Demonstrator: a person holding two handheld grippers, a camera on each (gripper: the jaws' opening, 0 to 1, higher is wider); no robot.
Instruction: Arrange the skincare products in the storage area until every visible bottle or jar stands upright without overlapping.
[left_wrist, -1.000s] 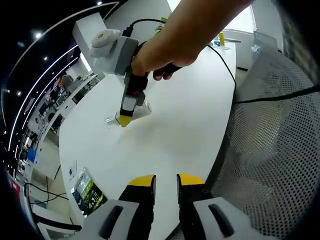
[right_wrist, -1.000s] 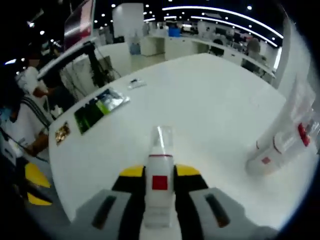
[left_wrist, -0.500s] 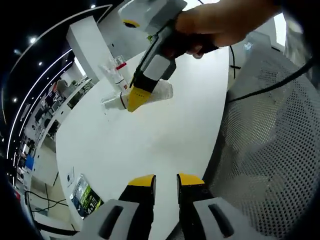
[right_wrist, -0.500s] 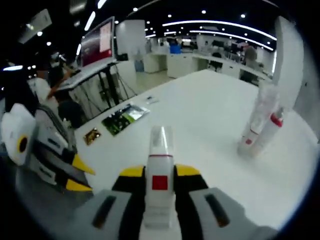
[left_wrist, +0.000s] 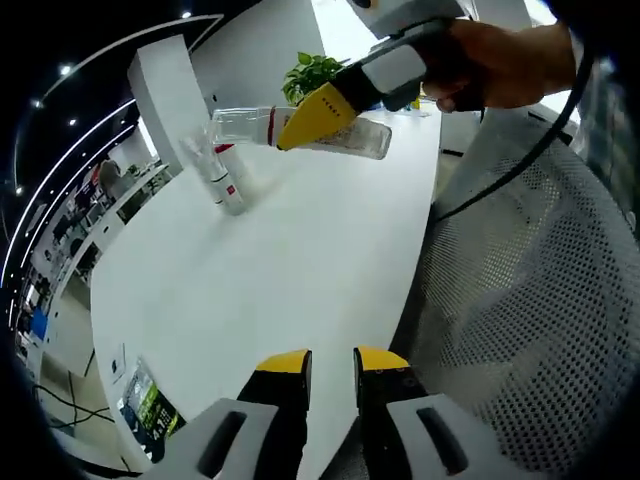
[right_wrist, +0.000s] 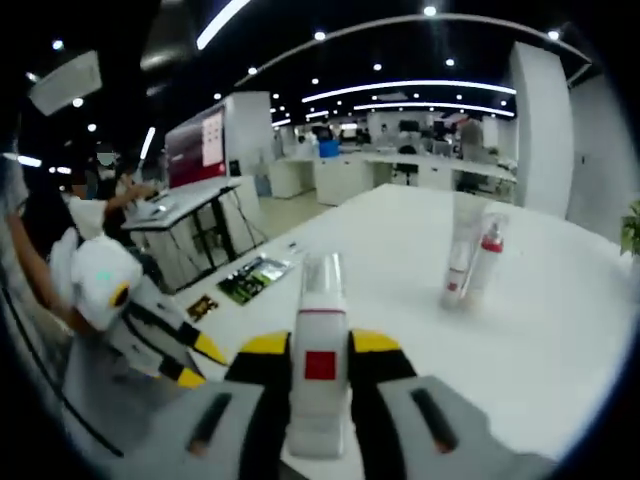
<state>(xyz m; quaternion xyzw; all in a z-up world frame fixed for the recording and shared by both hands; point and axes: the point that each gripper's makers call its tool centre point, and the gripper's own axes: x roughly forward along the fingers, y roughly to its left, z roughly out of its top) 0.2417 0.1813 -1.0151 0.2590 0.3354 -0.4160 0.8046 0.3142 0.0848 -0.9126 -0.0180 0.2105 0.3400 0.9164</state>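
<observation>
1. In the right gripper view, the right gripper (right_wrist: 319, 352) is clamping a clear bottle (right_wrist: 320, 372) between its yellow-tipped jaws; the bottle is lying lengthwise along the jaws, with its red square label facing the camera and its clear cap pointing away.
2. In the left gripper view, that same gripper (left_wrist: 322, 112) is coming in from the upper right, held up in the air above the white table (left_wrist: 260, 290), with a hand (left_wrist: 495, 68) wrapping around its handle.
3. There the gripper is pointing sideways toward the left of the view, so the clear bottle (left_wrist: 300, 130) it grasps is lying roughly level, off the table, cap end toward the left.
4. A black cable (left_wrist: 520, 160) is running from the handle down past a mesh chair back (left_wrist: 520, 330).
5. The left gripper (left_wrist: 331, 361) is sitting low at the table's near edge, its two yellow tips close together with a narrow gap between them and nothing in that gap.
6. In the right gripper view the left gripper (right_wrist: 160, 335) is showing at the lower left, below the table edge, pointing to the right; I cannot tell from there how its jaws are standing.
7. Two more bottles (right_wrist: 470, 265) are standing upright on the table, touching or just beside each other, one with a red collar; in the left gripper view these bottles (left_wrist: 218, 175) are standing beyond the held one.
8. A dark printed card (right_wrist: 252, 280) is lying flat near the table's edge.
</observation>
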